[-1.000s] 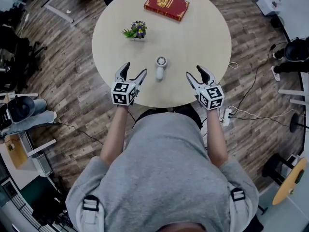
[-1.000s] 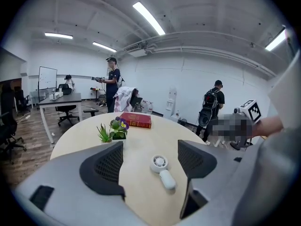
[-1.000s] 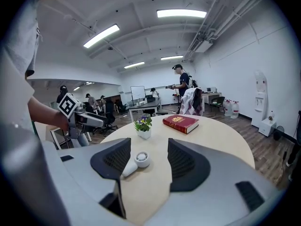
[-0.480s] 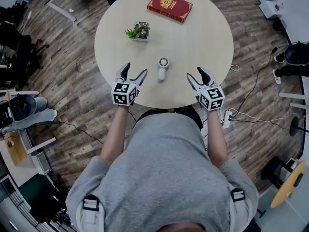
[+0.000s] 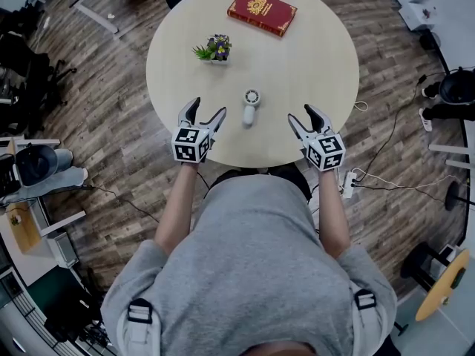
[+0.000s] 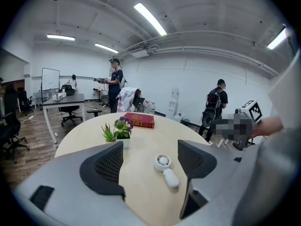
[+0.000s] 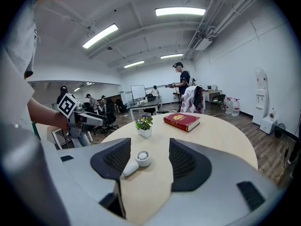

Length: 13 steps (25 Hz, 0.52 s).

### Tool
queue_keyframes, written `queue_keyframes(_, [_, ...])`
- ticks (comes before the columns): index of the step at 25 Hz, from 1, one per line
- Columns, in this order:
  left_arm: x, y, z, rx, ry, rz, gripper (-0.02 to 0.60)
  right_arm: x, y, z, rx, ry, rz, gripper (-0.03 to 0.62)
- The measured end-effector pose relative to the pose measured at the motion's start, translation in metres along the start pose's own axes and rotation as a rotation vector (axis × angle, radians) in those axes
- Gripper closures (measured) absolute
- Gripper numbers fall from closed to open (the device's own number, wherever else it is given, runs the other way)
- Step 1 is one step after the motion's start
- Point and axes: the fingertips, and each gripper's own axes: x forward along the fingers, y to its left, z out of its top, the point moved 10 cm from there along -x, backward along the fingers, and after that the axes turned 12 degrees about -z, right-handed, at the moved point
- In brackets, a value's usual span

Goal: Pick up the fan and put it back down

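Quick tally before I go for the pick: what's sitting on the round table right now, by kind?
Handheld fan: 1
Red book: 1
Potted plant: 1
Total: 3

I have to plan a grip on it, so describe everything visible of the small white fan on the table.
The fan is a small white hand-held one, plastic by its look: a round head with a grille facing up, and a short rounded handle. It lies flat on the round pale table, head away from the person, handle toward them. Only the table touches it; the left hand-held gripper and right hand-held gripper flank it, open and clear.
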Motion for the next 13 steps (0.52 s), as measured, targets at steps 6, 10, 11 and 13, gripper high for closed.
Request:
queue_keyframes(6, [-0.0013, 0.0002, -0.0035, -0.003, 0.008, 0.001, 0.206, 0.0004, 0.0006, -0.0014, 0.001, 0.000, 0.001, 0.344])
queue_keyframes(10, [-0.0019, 0.0015, -0.0031, -0.005, 0.014, 0.001, 0.206, 0.0013, 0.0021, -0.0021, 0.004, 0.006, 0.006, 0.344])
queue_keyframes(11, [-0.0021, 0.0021, -0.0029, -0.006, 0.015, 0.001, 0.206, 0.0018, 0.0024, -0.0024, 0.004, 0.009, 0.006, 0.344])
queue_keyframes(13, [-0.0023, 0.0035, -0.0025, -0.007, 0.015, 0.001, 0.206, 0.0031, 0.0028, -0.0027, 0.004, 0.013, 0.007, 0.344])
